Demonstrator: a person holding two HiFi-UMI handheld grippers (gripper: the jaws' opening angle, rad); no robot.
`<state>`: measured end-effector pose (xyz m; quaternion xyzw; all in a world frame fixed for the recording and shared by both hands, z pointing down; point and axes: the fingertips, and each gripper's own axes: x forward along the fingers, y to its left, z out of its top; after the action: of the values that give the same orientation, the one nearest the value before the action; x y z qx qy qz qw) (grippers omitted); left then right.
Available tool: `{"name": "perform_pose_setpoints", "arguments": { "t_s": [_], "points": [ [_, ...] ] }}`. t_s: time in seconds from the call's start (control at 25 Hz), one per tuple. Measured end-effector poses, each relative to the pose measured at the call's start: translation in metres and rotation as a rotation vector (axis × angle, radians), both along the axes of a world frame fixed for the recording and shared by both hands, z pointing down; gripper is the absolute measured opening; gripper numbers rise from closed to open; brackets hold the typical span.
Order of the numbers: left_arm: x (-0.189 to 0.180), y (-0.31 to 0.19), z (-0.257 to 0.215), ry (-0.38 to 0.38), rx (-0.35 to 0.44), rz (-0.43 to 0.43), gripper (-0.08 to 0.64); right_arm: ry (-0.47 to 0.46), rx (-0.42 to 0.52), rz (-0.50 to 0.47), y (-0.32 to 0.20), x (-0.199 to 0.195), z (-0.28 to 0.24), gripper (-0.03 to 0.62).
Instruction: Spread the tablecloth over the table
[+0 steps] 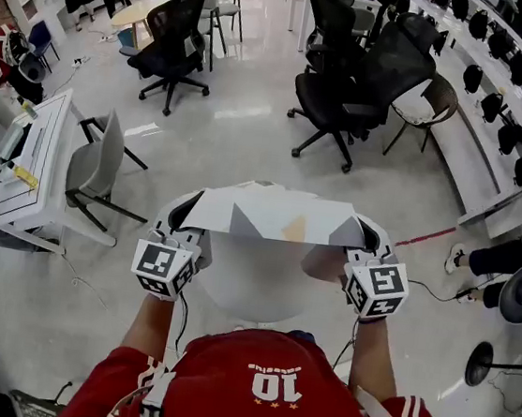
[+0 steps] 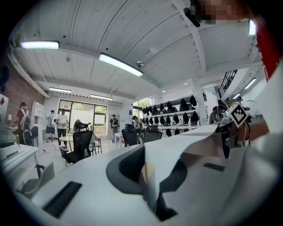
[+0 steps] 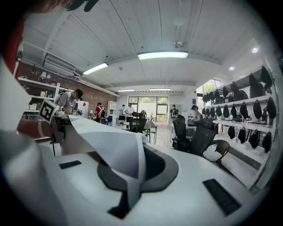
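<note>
floor [image 1: 251,136]: open office floor ahead; black office chairs [image 1: 352,82] well apart from us, nothing in the cloth's way.
table [image 1: 255,297]: round white top just in front of the person, below & btwn the two grippers; near part bare.
tablecloth [image 1: 270,215]: white, held in the air, stretched side to side across the table's far part. Creases & folded-in corners show, so not fully opened. Touching the top or not: can't tell.
left tongs [image 1: 187,217]: clamped tight on the cloth's left end; left gripper view shows fabric pinched btwn the jaws.
right tongs [image 1: 360,236]: same on the right end, fabric nipped btwn closed jaws.
orange patch [image 1: 293,228]: pale mark near cloth centre, handy as a centring ref.
step (our judgement): early, bringing the cloth down onto the top; nothing laid yet.
to do it well: we'd hold both hands level & equally wide so the edge is taut, carry it past the far rim, lower evenly w/ the patch over the middle, and open only once fabric rests w/ equal overhang.
risk: one side let go early = skewed cloth.
</note>
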<state>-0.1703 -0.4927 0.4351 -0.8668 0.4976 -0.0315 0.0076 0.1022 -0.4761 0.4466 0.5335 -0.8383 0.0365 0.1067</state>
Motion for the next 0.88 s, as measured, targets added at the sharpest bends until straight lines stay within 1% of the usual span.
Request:
{"name": "perform_pose_setpoints", "arguments": {
  "t_s": [0.12, 0.32, 0.64, 0.88],
  "points": [
    [-0.001, 0.014, 0.008, 0.000, -0.019, 0.016, 0.009, -0.042, -0.022, 0.028, 0.017, 0.000, 0.009, 0.015],
    [-0.001, 0.039, 0.022, -0.033, -0.044, 0.044, 0.009, -0.102, -0.065, 0.082, 0.047, 0.001, 0.028, 0.015],
    [-0.009, 0.084, 0.067, -0.036, -0.113, 0.068, 0.011, -0.097, -0.133, 0.135, 0.092, -0.001, 0.067, 0.017],
    [-0.010, 0.110, 0.086, -0.045, -0.144, 0.074, 0.011, -0.076, -0.170, 0.152, 0.118, 0.001, 0.084, 0.017]
  ]
}}
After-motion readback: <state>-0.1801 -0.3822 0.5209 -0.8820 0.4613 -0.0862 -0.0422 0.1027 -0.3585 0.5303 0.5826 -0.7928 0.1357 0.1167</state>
